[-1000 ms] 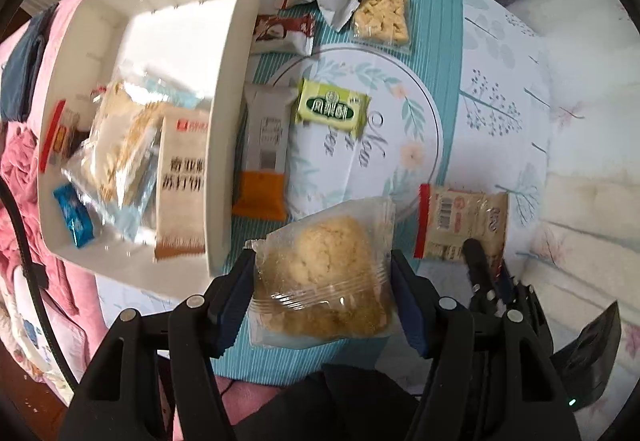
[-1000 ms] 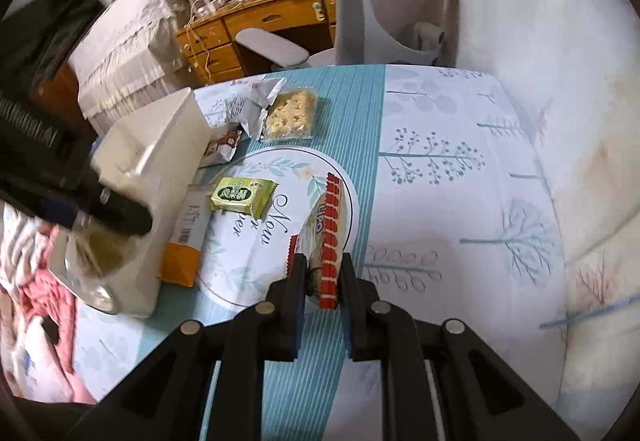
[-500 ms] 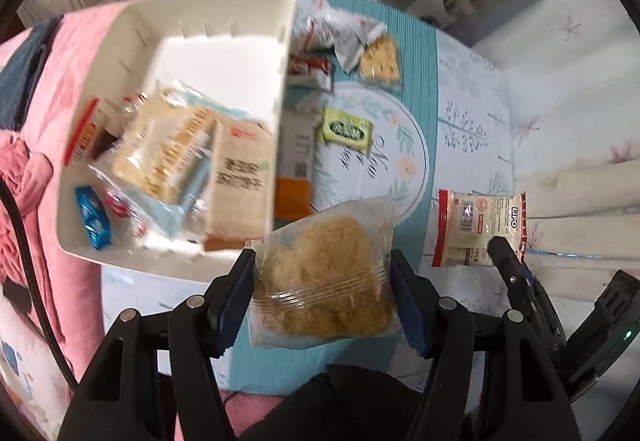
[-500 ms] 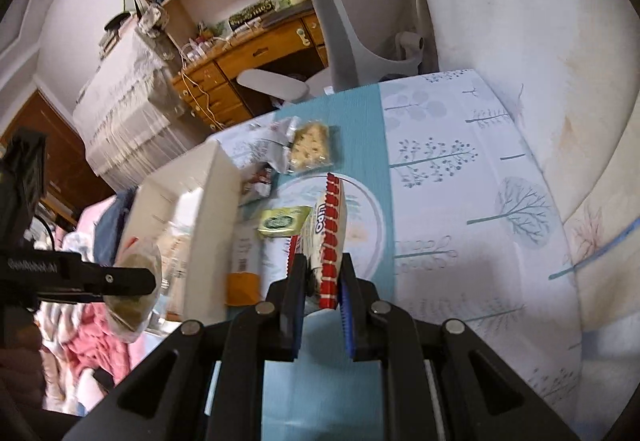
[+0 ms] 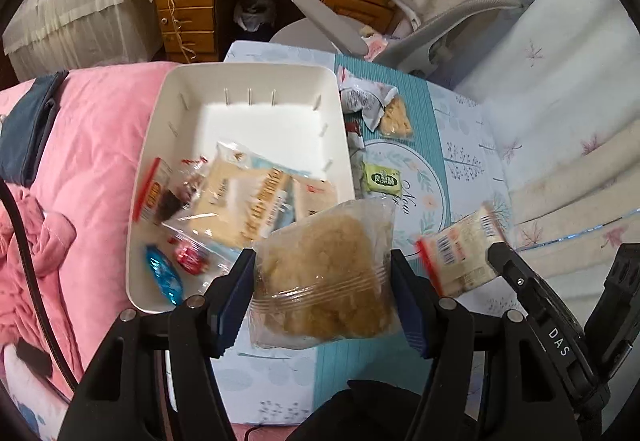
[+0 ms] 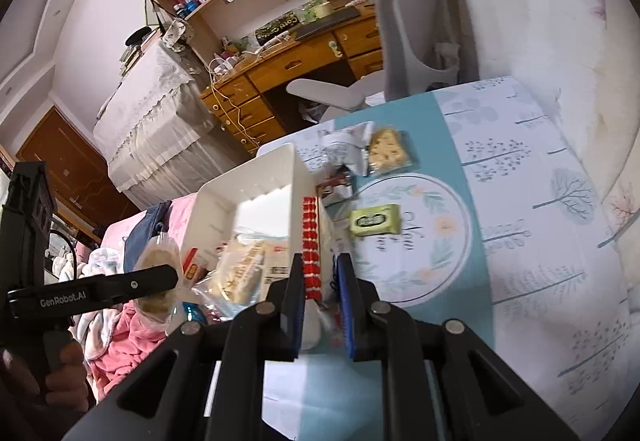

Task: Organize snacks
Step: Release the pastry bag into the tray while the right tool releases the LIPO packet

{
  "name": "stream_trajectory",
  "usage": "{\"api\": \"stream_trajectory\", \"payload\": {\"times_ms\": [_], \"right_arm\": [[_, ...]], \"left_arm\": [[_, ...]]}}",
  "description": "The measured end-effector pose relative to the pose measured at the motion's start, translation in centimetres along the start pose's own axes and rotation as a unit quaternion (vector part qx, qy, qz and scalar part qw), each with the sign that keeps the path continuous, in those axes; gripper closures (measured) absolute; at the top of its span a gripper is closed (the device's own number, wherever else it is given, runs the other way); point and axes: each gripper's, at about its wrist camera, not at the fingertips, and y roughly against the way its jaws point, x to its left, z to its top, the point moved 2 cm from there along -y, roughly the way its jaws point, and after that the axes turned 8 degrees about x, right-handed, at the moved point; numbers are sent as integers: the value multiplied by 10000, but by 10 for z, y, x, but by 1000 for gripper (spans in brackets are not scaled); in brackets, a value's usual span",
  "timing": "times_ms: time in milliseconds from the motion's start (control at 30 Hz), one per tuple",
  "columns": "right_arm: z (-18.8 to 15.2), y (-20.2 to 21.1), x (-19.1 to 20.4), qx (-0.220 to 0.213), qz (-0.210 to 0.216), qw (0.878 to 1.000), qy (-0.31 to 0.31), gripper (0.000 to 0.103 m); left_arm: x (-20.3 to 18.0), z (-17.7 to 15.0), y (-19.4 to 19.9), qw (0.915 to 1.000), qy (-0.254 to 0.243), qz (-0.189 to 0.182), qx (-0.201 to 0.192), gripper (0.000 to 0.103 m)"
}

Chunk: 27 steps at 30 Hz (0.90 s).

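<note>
While my left gripper (image 5: pixel 322 291) clamps a clear bag holding a golden cake (image 5: pixel 326 273), I see through its camera that the bag hangs above the near corner of the white bin (image 5: pixel 240 89), where several wrapped snacks (image 5: pixel 244 201) already lie, with the red-edged cracker packet (image 5: pixel 460 255) raised off to the right. Through the right camera, my right gripper (image 6: pixel 318 315) pinches that cracker packet (image 6: pixel 311 245) edge-on beside the bin's (image 6: pixel 256 177) wall, and a green packet (image 6: pixel 375 220) rests on the patterned tablecloth (image 6: pixel 520 201).
</note>
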Motion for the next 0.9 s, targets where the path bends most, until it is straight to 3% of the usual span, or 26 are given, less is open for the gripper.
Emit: {"api": "stream_trajectory", "payload": {"times_ms": [267,600,667,767,833,900], "right_arm": [[-16,-18,57,-121,140,9997,157,91],[-34,-43,99,-191,194,9996,87,90],[-37,-46,105,-184,90,9998,78,89],[-40,-51,110,-114,-60,9999,66,76],[-42,-51,110,-127,-82,9999,29,61],[-45,-48,110,-164,-118,9998,2,60]], "left_arm": [[44,-2,11,9996,-234,140,-65,39],[82,-7,18,9981,-542,269,-115,38],[86,-9,18,9979,-586,245,-105,32],[88,-11,20,9975,-658,178,-168,21],[88,-12,22,9971,-714,160,-202,20],[85,-14,22,9968,-760,142,-199,19]]}}
